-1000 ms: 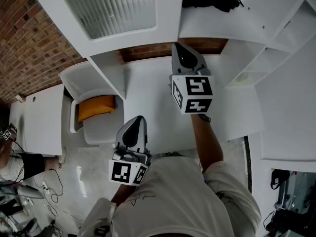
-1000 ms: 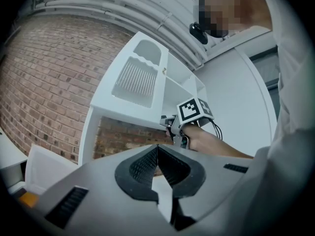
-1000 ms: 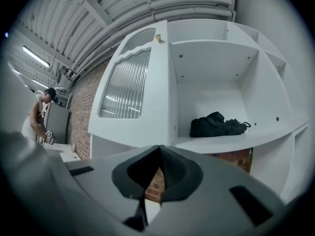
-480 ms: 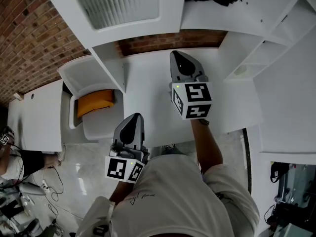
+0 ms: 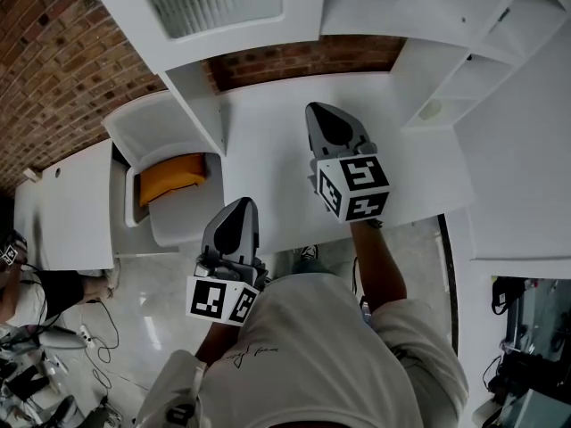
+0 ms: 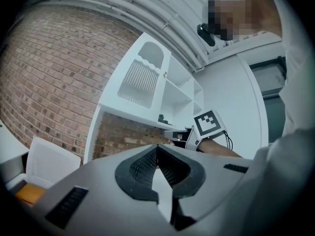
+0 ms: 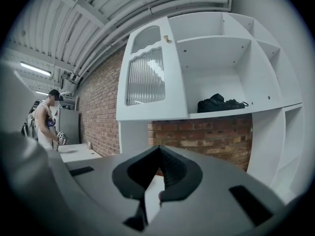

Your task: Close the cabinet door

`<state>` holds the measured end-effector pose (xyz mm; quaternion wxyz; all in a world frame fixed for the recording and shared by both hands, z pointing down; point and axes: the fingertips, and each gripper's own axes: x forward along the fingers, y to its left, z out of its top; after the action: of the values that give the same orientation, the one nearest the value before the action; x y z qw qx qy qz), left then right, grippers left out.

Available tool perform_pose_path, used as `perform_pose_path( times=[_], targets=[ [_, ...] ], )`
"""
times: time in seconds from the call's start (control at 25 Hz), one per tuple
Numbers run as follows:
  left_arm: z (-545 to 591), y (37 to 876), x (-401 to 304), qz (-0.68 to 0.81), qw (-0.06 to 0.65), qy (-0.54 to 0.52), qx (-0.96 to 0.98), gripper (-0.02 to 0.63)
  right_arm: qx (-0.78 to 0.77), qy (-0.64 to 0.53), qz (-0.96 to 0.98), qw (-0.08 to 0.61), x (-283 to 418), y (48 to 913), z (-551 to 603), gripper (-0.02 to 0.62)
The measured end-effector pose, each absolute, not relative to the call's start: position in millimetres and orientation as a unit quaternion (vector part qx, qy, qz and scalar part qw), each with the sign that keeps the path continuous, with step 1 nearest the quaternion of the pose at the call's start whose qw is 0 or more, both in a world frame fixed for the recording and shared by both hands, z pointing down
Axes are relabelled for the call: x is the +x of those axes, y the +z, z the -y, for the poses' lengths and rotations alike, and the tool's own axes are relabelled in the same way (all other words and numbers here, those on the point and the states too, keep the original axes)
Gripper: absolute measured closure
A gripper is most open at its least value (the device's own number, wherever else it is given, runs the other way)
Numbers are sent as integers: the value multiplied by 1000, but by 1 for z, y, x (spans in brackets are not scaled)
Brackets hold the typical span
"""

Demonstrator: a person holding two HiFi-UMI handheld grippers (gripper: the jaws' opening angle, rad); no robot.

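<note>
The white cabinet has a door with a ribbed glass pane (image 7: 145, 77) and a small knob (image 7: 166, 38); in the right gripper view the door lies flat against the cabinet's left compartment. In the head view the same door (image 5: 219, 3) is at the top. My right gripper (image 5: 332, 130) is over the white desk, below the cabinet, shut and empty; its jaws (image 7: 158, 148) meet at the tip. My left gripper (image 5: 235, 227) hangs lower, at the desk's front edge, also shut with nothing in it (image 6: 157, 146). Neither touches the door.
A black bundle (image 7: 221, 103) lies on the open shelf right of the door. A white chair with an orange cushion (image 5: 174, 178) stands left of the desk (image 5: 268, 150). Brick wall behind. Another person (image 7: 47, 117) stands far left by a white table (image 5: 67, 212).
Both grippers have drawn back a little from the cabinet toward my body; the right one sits lower over the desk. The door looks the same.
</note>
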<state>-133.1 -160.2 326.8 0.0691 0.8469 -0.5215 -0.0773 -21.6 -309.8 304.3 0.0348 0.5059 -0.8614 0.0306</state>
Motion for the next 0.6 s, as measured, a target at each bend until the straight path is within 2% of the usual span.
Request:
perform_pose_path(
  times=[0.6],
  targets=[
    [130, 327, -154, 518, 74, -83, 848, 590, 473, 67, 876, 64, -37, 334, 234, 572]
  ],
)
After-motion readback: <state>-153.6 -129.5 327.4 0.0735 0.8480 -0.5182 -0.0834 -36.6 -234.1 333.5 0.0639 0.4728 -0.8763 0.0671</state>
